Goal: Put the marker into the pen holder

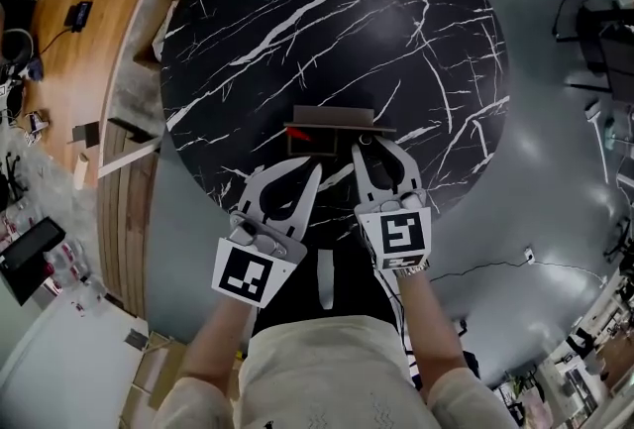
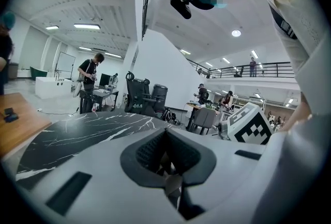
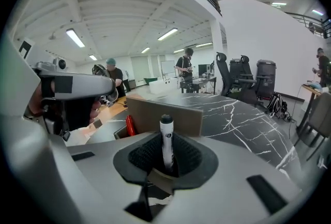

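A brown pen holder stands on the round black marble table, with a red pen lying in it. My right gripper is shut on a white marker with a black cap, held upright just in front of the holder's wall. The red pen shows at the holder's left end. My left gripper hovers beside the right one, near the holder's front left. Its jaws are shut, with nothing between them.
A wooden desk with small devices stands left of the table, with a chair between them. The table's near edge runs under both grippers. Cables and equipment lie on the grey floor at the right. Office chairs and people stand far behind.
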Demonstrator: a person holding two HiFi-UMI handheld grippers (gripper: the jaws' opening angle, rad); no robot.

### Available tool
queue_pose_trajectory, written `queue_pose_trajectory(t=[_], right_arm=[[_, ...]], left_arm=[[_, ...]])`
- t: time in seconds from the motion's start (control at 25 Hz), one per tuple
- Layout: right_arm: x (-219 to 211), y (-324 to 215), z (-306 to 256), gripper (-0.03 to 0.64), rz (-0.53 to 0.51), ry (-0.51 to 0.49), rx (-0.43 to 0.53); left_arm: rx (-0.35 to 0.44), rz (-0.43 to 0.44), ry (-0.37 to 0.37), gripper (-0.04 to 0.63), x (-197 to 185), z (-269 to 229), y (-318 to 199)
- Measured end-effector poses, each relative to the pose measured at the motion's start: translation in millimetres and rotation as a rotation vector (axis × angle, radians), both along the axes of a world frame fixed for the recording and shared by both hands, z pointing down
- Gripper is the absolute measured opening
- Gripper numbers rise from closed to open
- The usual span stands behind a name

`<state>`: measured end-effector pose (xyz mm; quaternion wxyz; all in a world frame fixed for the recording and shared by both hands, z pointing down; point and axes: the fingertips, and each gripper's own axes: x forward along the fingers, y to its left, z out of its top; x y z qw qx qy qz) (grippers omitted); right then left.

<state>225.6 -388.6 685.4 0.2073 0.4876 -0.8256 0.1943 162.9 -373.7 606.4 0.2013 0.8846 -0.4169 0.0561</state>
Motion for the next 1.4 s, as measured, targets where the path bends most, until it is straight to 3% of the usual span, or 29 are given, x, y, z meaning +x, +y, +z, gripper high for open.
queue_pose_trajectory(t=[0.28,0.52,0.76,0.96,1.12,1.28,1.4], right_arm=[[-2,3,4,0.081,0.0,0.065,-0.017],[-1,2,-2,0.081,0.009,0.012,-0.029],[9,5,-26,0.081,0.046,-0.011,0.019],[15,8,-62,0.081,0.061,-0.038,0.072],[12,25,-94,0.08,0.024,-0.129,0.073],[19,47,-133,0.019,0.019,-0.147,0.107],[22,64,-162,0.017,0.005,-0.145,0.135]], left_arm=[[-0.01,0.013,0.007,0.009,7,5,4],[-0.018,0.02,0.018,0.009,11,4,7],[-0.002,0.018,0.014,0.009,12,-3,13],[0.052,0.011,0.023,0.009,13,-31,19],[0.095,-0.003,0.033,0.009,12,-62,30],[0.143,-0.02,0.034,0.009,11,-93,44],[0.173,-0.042,0.039,0.009,5,-119,52]])
